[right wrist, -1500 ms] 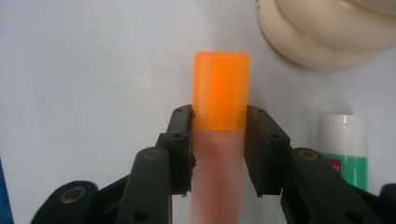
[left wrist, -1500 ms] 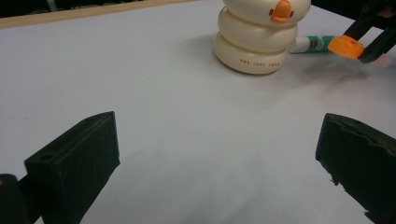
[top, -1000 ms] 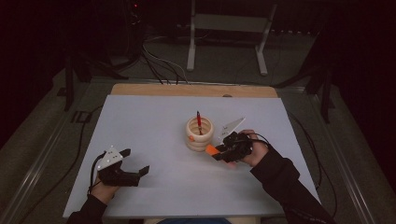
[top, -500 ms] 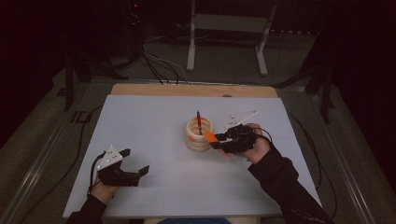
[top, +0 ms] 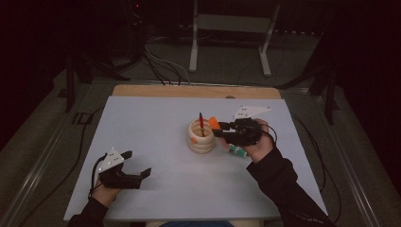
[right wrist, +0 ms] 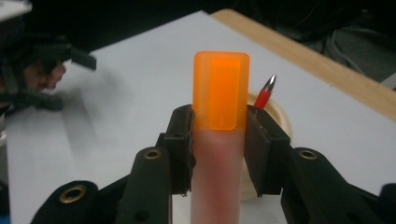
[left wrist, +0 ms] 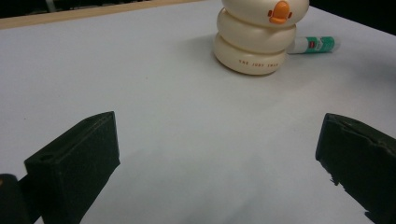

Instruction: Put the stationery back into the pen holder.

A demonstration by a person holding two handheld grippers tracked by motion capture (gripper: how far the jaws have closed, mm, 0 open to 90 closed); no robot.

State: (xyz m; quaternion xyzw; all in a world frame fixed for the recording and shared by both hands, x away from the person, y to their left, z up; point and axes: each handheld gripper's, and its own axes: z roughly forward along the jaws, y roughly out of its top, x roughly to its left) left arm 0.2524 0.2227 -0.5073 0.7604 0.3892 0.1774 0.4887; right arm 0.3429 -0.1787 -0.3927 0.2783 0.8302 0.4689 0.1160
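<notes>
A pale grey table (top: 156,142) is seen from above in a dim room, with a person's forearms reaching in from the near edge. Near the middle of the table stands a cream pen holder (top: 201,137), shaped like stacked rings with a small orange duck bill on its side. A red pen (top: 201,122) stands upright inside it.

The right gripper (top: 218,128) is held in the air just beside the holder's rim, on its right. Its jaws are clamped on a highlighter (right wrist: 219,116) with an orange cap and a pale pinkish barrel. In the right gripper view the two black pads are seen pressing the barrel from both sides just below the cap, with the cap end pointing away from the hand, toward the holder.

The left gripper (top: 137,165) is rested low at the near left of the table, well apart from the holder. Its jaws are spread wide with nothing between them. A glue stick (left wrist: 314,45) with a green band is lying on the table just beyond the holder, beside the right hand.

The step in hand is judged to be the carrying of the highlighter to the holder, with the marker lifted but not yet placed. For the next move, the marker would probably need to be tilted upright over the opening, kept clear of the red pen, lowered inside and only then released.
</notes>
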